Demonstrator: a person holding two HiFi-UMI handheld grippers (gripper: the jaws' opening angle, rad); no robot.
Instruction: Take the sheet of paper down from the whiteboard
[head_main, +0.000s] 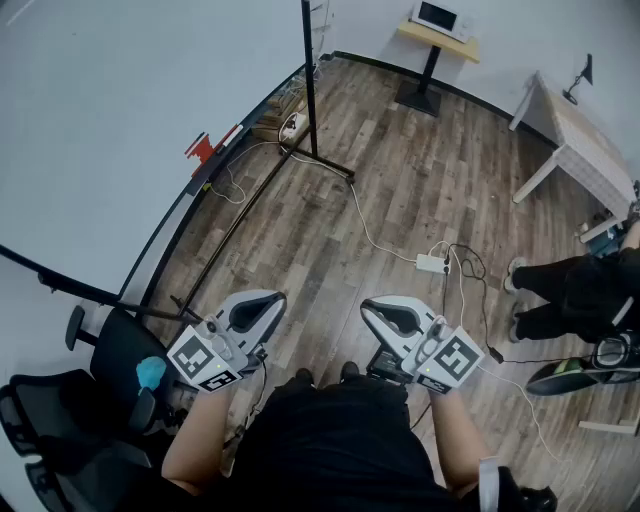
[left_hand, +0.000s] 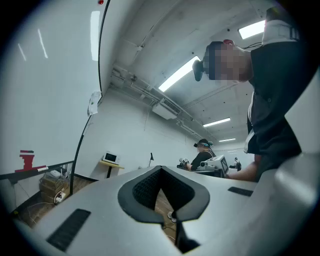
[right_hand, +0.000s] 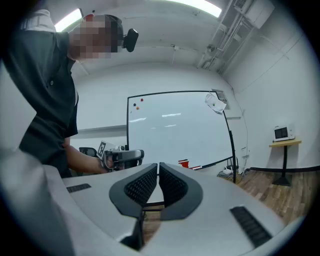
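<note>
The whiteboard (head_main: 110, 130) fills the left of the head view, and in the right gripper view the whiteboard (right_hand: 175, 135) stands ahead in its black frame. A small crumpled white piece (right_hand: 216, 102) hangs at its upper right corner; whether it is the sheet I cannot tell. The same piece (left_hand: 94, 102) shows on the board's edge in the left gripper view. Two small red magnets (right_hand: 138, 103) sit at the upper left. My left gripper (head_main: 268, 300) and right gripper (head_main: 376, 306) are held low in front of me, away from the board. Both are shut on nothing.
A red eraser (head_main: 203, 148) rests on the board's tray. The board's black stand foot (head_main: 330, 165), a power strip with cables (head_main: 432, 263), a black office chair (head_main: 60, 420), a small table (head_main: 437, 30), a white table (head_main: 585, 150) and a seated person (head_main: 570, 290) are around.
</note>
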